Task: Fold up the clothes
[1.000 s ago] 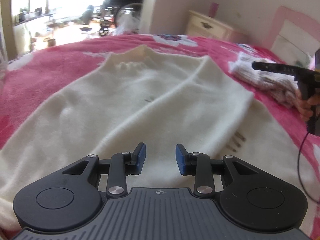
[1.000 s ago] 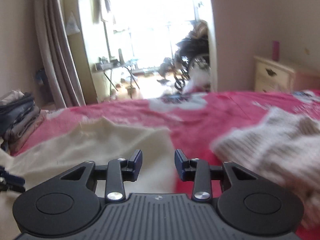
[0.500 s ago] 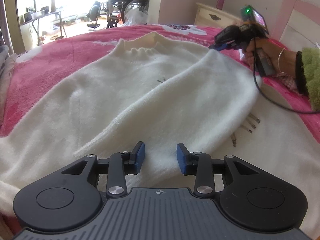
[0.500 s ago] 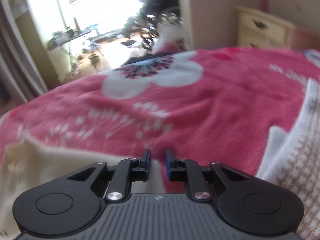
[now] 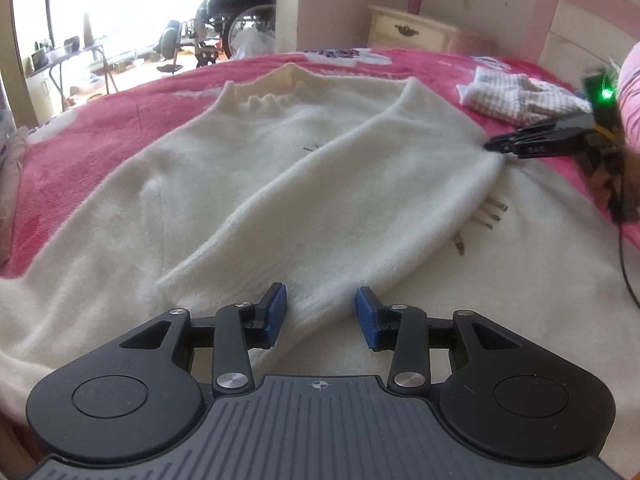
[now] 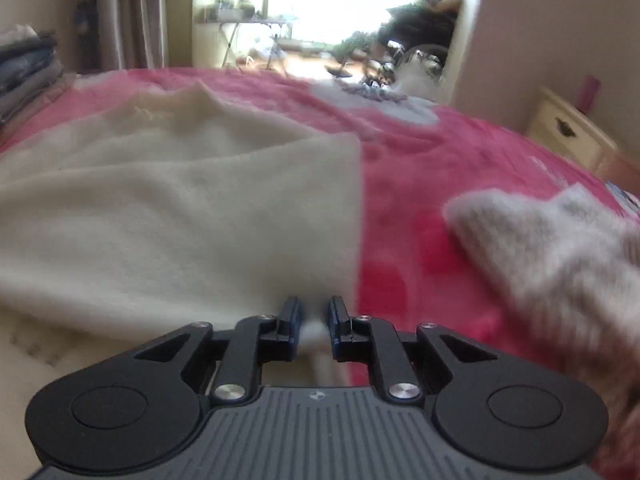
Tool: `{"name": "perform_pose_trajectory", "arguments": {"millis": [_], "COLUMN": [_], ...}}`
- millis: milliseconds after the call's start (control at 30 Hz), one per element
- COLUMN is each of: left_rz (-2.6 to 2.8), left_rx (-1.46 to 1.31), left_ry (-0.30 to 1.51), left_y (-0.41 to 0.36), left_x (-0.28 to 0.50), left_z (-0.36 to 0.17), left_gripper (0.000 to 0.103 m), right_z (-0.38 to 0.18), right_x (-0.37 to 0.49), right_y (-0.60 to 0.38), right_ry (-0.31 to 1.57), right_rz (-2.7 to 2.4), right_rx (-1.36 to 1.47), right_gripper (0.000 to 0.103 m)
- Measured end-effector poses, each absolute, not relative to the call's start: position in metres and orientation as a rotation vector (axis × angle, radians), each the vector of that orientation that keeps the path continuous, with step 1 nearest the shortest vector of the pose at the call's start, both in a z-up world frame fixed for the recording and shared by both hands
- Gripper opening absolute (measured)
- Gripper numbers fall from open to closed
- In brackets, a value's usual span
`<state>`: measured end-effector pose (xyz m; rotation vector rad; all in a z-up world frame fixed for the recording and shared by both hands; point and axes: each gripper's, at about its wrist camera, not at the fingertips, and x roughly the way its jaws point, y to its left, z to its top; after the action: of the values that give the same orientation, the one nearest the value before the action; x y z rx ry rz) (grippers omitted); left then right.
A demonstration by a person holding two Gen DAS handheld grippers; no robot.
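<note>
A cream fleece sweater (image 5: 280,168) lies flat on the pink bedspread, collar at the far end, its right sleeve folded diagonally across the body. My left gripper (image 5: 320,312) is open and empty, hovering over the sleeve's cuff end. My right gripper (image 6: 314,320) is shut on the sweater's folded right edge (image 6: 200,216); cream fabric shows between its pads. In the left wrist view the right gripper (image 5: 496,146) pinches that edge at the sweater's right side.
A knitted checked garment (image 5: 520,96) lies on the bed to the right; it also shows in the right wrist view (image 6: 552,248). A cream nightstand (image 5: 416,34) stands behind. Folded dark clothes (image 6: 24,64) are stacked at the left. A pink headboard (image 5: 580,20) is at the right.
My right gripper moved from near the sweater's shoulder down along its right side and closed on the folded edge. My left gripper stayed open over the cuff.
</note>
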<state>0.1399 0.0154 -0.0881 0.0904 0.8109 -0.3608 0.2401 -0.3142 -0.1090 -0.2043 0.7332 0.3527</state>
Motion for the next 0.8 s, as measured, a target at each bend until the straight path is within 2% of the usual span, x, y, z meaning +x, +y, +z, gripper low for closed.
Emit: {"name": "perform_pose_trajectory", "arguments": {"millis": [100,167,267,333,433,633,800], "left_rz": [-0.365,-0.384,-0.391,-0.380,-0.362,-0.331,-0.260], "left_rx": [0.055,0.044,0.033,0.025,-0.047,-0.097,-0.137], "left_ry": [0.785,0.787,0.853,0.833,0.834,0.850,0.867], "left_y": [0.015,0.014,0.010,0.011,0.020,0.045,0.069], "left_x": [0.129,0.120,0.113,0.108,0.101,0.076,0.059], "left_z": [-0.078,-0.077,-0.092,-0.095,-0.087,-0.077,-0.076], "left_gripper": [0.039,0.040,0.041,0.041,0.041,0.041,0.042], "right_z": [-0.086,-0.075,-0.094,-0.111,-0.087,-0.043,-0.060], "right_x": [0.231,0.214,0.206,0.206,0.197,0.161,0.159], "right_y": [-0.315,-0.302,-0.292,-0.299,-0.300,-0.227,-0.140], "right_ry": [0.710,0.682,0.751,0.800,0.800,0.673,0.688], "right_rz": [0.299,0.354,0.371,0.331,0.263,0.478,0.695], "right_rx": [-0.110,-0.171,-0.263,-0.244,-0.140,-0.178,-0.236], "right_gripper": [0.024,0.024,0.023,0.023,0.025,0.025,0.027]}}
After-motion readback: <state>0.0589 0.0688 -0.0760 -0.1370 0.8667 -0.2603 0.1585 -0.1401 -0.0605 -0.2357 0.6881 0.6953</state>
